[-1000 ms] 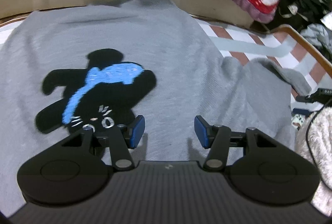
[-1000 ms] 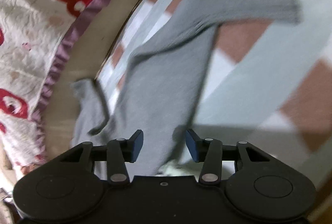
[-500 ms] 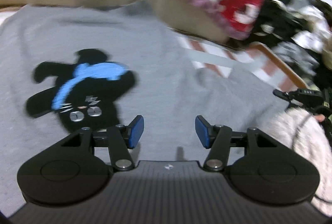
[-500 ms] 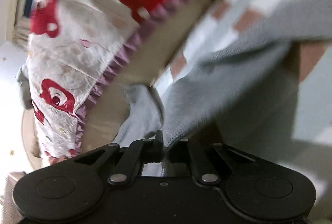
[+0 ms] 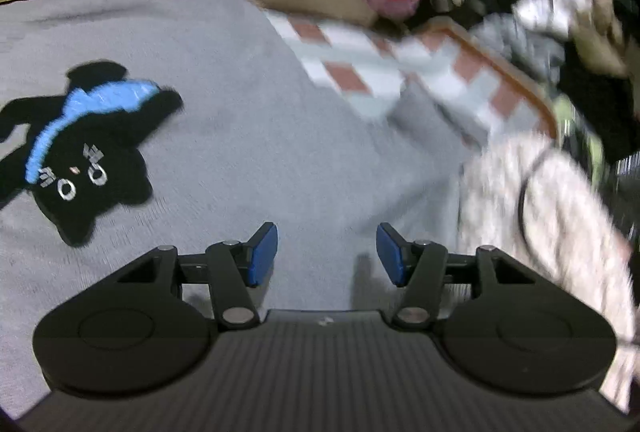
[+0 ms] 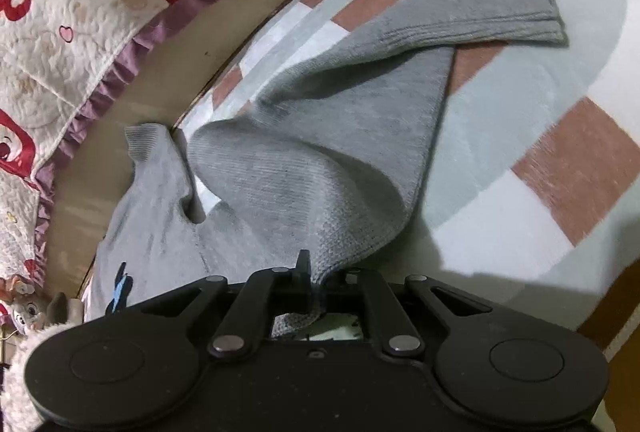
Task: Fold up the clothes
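A grey sweater (image 5: 248,136) with a black cat patch (image 5: 84,156) lies flat on a checked rug (image 5: 360,76). My left gripper (image 5: 326,252) hovers just above its body, blue pads apart, nothing between them. In the right wrist view my right gripper (image 6: 320,278) is shut on the sweater's sleeve (image 6: 332,160), and the pinched grey knit rises off the rug toward the jaws. The sleeve's cuff (image 6: 492,12) still rests on the rug farther out. The sweater's collar (image 6: 146,144) shows at the left.
A quilt with red bears (image 6: 80,4) and a purple frill hangs along a beige bed base (image 6: 152,104) beside the rug. A pile of dark clutter (image 5: 540,16) sits beyond the rug's edge. A fluffy white sleeve (image 5: 552,216) is at the right.
My right gripper went from open around the sleeve to shut on it and has lifted the fabric. The left gripper swung rightward over the sweater, still open.
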`<act>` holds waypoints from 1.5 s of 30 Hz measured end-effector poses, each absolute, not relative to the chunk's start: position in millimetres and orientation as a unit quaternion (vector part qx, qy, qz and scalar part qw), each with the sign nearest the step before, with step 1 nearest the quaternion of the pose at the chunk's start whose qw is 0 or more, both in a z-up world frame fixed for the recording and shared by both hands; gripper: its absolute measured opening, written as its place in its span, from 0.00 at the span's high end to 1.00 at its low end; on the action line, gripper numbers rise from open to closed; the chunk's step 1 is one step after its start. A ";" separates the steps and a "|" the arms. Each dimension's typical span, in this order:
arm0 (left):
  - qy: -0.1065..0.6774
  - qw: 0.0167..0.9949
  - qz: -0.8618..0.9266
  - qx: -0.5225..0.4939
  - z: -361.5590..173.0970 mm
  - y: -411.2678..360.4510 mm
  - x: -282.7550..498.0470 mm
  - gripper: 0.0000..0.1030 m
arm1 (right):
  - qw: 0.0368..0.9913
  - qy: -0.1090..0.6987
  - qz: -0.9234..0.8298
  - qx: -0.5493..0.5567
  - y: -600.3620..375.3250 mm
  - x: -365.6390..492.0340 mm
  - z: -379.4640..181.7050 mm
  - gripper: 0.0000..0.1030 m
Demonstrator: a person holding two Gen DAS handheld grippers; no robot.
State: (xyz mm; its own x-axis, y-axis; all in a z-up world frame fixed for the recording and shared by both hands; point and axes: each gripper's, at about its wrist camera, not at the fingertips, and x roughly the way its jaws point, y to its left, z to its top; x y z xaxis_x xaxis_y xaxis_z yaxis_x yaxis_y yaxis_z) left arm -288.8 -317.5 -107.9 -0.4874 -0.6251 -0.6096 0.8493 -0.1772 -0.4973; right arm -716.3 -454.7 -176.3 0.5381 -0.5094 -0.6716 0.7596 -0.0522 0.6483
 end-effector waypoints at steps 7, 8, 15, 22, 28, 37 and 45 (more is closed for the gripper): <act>0.427 0.454 -0.766 0.162 -118.5 -323.4 -304.7 0.48 | 0.674 0.100 -0.456 0.572 -446.2 -742.1 -157.9 0.95; 0.432 0.440 -0.766 0.180 -123.6 -321.6 -311.0 0.48 | 0.664 0.116 -0.474 0.567 -445.8 -745.8 -158.5 0.95; 0.426 0.468 -0.738 0.233 -134.1 -321.6 -314.8 0.47 | 0.651 0.122 -0.573 0.482 -446.4 -780.1 -144.8 0.60; 0.398 0.556 -0.713 0.154 -102.2 -325.8 -268.9 0.47 | 0.679 0.244 -0.564 0.402 -503.5 -763.0 -159.9 0.53; 0.381 0.638 -0.652 0.152 -110.1 -322.4 -243.0 0.47 | 0.650 0.216 -0.601 0.413 -552.4 -749.9 -179.0 0.43; 0.390 0.688 -0.594 0.149 -118.5 -325.4 -217.2 0.47 | 0.631 0.267 -0.662 0.303 -629.4 -713.1 -159.1 0.43; 0.393 0.714 -0.554 0.169 -127.4 -323.6 -210.6 0.47 | 0.678 0.142 -0.606 0.391 -609.7 -764.1 -142.5 0.40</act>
